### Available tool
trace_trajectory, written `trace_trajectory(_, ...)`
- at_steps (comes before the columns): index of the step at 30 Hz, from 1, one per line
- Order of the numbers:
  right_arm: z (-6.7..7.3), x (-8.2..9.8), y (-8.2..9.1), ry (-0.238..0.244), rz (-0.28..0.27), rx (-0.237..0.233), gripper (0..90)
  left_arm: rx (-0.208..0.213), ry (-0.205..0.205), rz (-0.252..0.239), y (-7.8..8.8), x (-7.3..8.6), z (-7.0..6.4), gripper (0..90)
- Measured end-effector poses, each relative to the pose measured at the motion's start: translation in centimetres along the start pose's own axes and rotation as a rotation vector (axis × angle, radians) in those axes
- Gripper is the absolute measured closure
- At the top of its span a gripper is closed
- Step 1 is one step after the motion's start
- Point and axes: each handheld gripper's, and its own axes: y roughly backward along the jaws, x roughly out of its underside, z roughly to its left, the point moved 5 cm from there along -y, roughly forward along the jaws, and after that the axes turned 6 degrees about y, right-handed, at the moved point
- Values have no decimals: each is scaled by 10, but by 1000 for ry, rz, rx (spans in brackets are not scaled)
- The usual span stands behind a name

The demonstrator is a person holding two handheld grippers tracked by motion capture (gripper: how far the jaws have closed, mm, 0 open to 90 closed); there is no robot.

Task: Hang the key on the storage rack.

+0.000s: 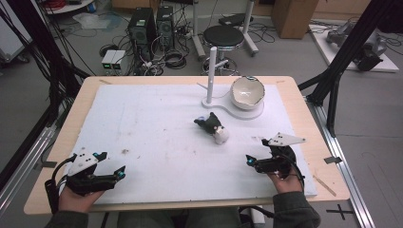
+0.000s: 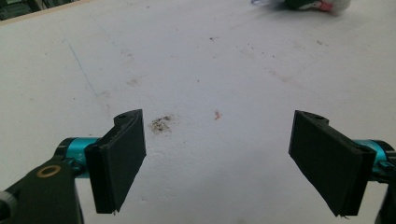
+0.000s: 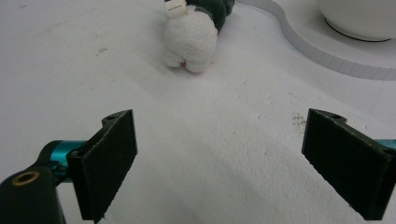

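Observation:
A small plush toy (image 1: 212, 127), black at one end and white at the other, lies on the white foam board (image 1: 152, 128) near the middle. In the right gripper view the plush toy (image 3: 191, 39) lies ahead and a little left of the jaws, white end nearest. My right gripper (image 1: 256, 151) (image 3: 220, 115) rests open at the board's front right, nothing between its jaws. At the front left my left gripper (image 1: 110, 165) (image 2: 218, 116) is open over bare, stained board; the plush toy (image 2: 317, 4) is far off at that view's top edge.
A white bowl (image 1: 247, 92) (image 3: 359, 18) sits on a flat white base (image 1: 228, 108) (image 3: 327, 51) at the back right, with an upright white post (image 1: 211, 71) beside it. Past the table stand a stool (image 1: 223, 35), computer towers (image 1: 142, 26) and cables.

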Motion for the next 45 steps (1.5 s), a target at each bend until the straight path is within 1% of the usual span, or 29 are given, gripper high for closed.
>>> trace_trajectory(4, 0, -1, 0, 1, 0, 1, 95, -3, -1, 1, -1, 0, 0, 192)
trace_trajectory(5, 0, -1, 1, -10, 2, 4, 94, -2, -2, 3, -2, 0, 0, 192)
trace_trajectory(9, -2, -4, 1, -15, -7, -2, 94, -2, -5, 5, -2, 0, -1, 192)
trace_trajectory(11, -1, -7, 0, -23, -6, -12, 95, -1, -2, 1, -3, -1, -1, 192)
trace_trajectory(15, -2, -13, 0, -8, 3, -16, 95, 2, -4, 1, -5, -2, -1, 192)
trace_trajectory(19, -2, -15, 0, -13, 8, -27, 94, 4, -6, -1, -5, -2, -2, 192)
trace_trajectory(20, -2, -16, 0, -21, 13, -29, 94, 4, -6, -2, -5, -2, -1, 192)
trace_trajectory(22, -3, -19, -1, -15, 15, -31, 95, 2, -4, -1, -5, -3, -1, 192)
trace_trajectory(24, -2, -23, -1, -16, 16, -37, 94, 6, -2, -3, -5, -3, 0, 192)
trace_trajectory(25, -3, -25, -2, -9, 15, -41, 94, 4, 3, -7, -4, -3, -1, 192)
trace_trajectory(31, -5, -37, -2, -12, 21, -49, 95, 1, 1, -8, -3, -3, 0, 192)
trace_trajectory(32, -6, -39, -2, -7, 21, -53, 95, -1, 5, -9, -3, -3, 0, 192)
trace_trajectory(35, -6, -45, -3, 3, 29, -56, 95, -3, -1, -7, -3, -3, 1, 191)
trace_trajectory(36, -5, -48, -3, -2, 30, -56, 95, -3, 0, -9, -3, -4, 1, 192)
trace_trajectory(38, -5, -53, -3, 0, 31, -66, 95, -1, 2, -11, -3, -4, 1, 192)
trace_trajectory(43, -8, -67, -3, 7, 38, -71, 95, 2, 2, -10, -4, -4, 0, 192)
trace_trajectory(45, -8, -73, -5, 7, 48, -85, 95, 3, 1, -12, -4, -4, 0, 192)
